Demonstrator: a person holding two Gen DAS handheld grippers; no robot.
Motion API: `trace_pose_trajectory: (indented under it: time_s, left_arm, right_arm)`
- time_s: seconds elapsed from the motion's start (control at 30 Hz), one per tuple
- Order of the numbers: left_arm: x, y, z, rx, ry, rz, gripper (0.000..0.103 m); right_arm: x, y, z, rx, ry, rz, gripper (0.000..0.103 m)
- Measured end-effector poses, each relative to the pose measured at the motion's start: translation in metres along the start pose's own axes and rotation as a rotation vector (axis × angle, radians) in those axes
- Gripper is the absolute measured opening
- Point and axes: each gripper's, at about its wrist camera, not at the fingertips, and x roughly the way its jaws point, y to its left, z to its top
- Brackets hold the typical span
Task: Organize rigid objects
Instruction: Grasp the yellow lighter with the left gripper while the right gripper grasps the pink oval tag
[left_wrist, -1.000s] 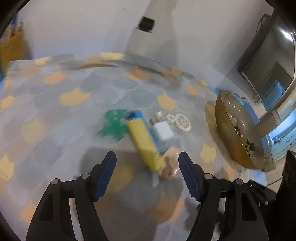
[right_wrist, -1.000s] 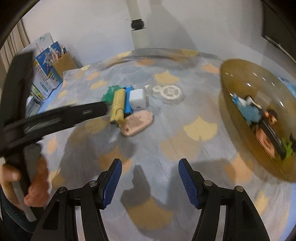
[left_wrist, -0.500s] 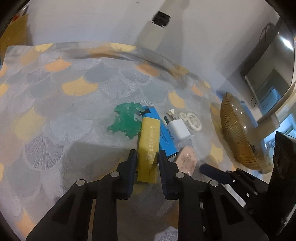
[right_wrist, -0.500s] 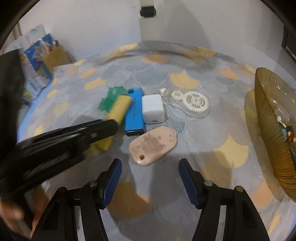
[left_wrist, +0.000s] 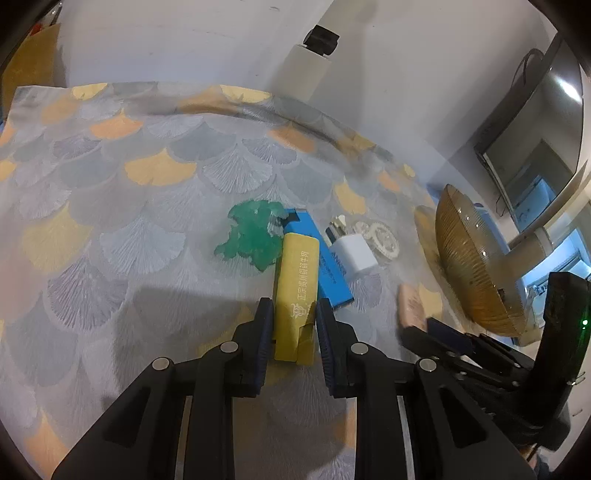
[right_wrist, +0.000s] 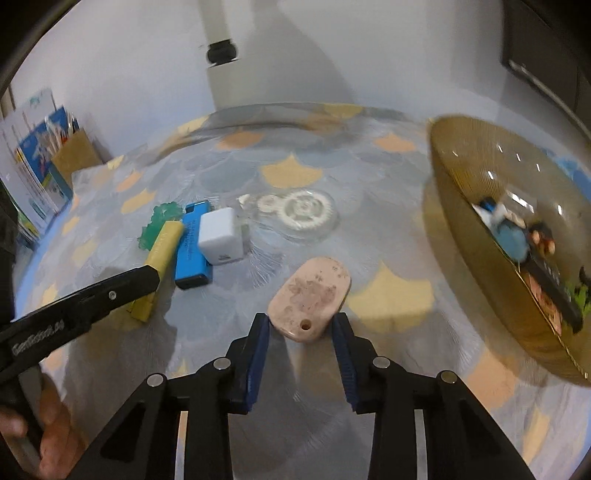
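My left gripper (left_wrist: 292, 317) is shut on the near end of a yellow bar (left_wrist: 297, 280) that lies on the patterned cloth; the bar also shows in the right wrist view (right_wrist: 160, 254). My right gripper (right_wrist: 301, 332) is open, its blue pads either side of the near end of a pink oval tag (right_wrist: 312, 293) with a hole. Beside the bar lie a green jagged piece (left_wrist: 253, 236), a blue flat box (right_wrist: 192, 243), a white charger cube (right_wrist: 221, 236) and a clear case with white gears (right_wrist: 299, 212).
An amber glass bowl (right_wrist: 469, 206) holding several small items stands tilted at the right. A cardboard holder with booklets (right_wrist: 48, 162) stands at the far left table corner. A white post with a black cap (right_wrist: 221, 55) rises behind the table.
My left gripper closed on the yellow bar. My right gripper moved forward and narrowed its opening, so its pads now flank the pink tag.
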Motion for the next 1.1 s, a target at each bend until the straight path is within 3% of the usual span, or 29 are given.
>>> trace_pose_trajectory:
  time_s: [0.1, 0.37, 0.43, 0.5, 0.57, 0.63, 0.73, 0.83, 0.9, 0.97, 1.03, 1.1]
  left_arm:
    - [-0.009, -0.006, -0.013, 0.017, 0.015, 0.028, 0.019]
    - [-0.042, -0.017, -0.069, 0.050, 0.060, 0.035, 0.019]
    - [-0.043, -0.018, -0.068, 0.057, 0.052, 0.047, 0.023]
    - [-0.042, -0.015, -0.062, 0.033, 0.043, 0.054, 0.034]
    - [-0.038, -0.012, -0.048, 0.006, 0.028, 0.056, 0.034]
    - [-0.028, -0.012, -0.035, 0.004, 0.033, 0.074, 0.034]
    - [-0.009, -0.022, -0.018, 0.054, 0.057, 0.117, 0.034]
    - [0.005, -0.036, -0.009, 0.131, 0.050, 0.188, 0.034]
    - [0.010, -0.042, -0.008, 0.158, 0.043, 0.219, 0.034]
    - [0.012, -0.045, -0.007, 0.151, 0.044, 0.196, 0.034]
    - [0.013, -0.045, -0.006, 0.155, 0.045, 0.189, 0.026]
    - [0.013, -0.048, -0.012, 0.186, 0.034, 0.206, 0.024]
  right_arm:
    - [-0.012, -0.009, -0.012, -0.007, 0.013, 0.063, 0.034]
    - [-0.049, -0.007, -0.065, -0.213, 0.061, 0.194, 0.034]
    - [-0.052, -0.011, -0.073, -0.244, 0.065, 0.162, 0.034]
    - [-0.054, -0.017, -0.076, -0.240, 0.068, 0.157, 0.036]
    - [-0.055, -0.020, -0.075, -0.209, 0.084, 0.158, 0.051]
    - [-0.056, -0.021, -0.076, -0.189, 0.073, 0.167, 0.057]
    - [-0.054, -0.014, -0.077, -0.178, 0.056, 0.130, 0.058]
    - [-0.050, -0.005, -0.075, -0.165, 0.032, 0.086, 0.057]
    - [-0.047, -0.001, -0.072, -0.168, 0.018, 0.046, 0.051]
    - [-0.045, 0.006, -0.071, -0.195, -0.002, -0.001, 0.035]
    - [-0.045, 0.010, -0.070, -0.202, -0.011, 0.023, 0.034]
    - [-0.046, 0.016, -0.071, -0.233, -0.020, 0.021, 0.034]
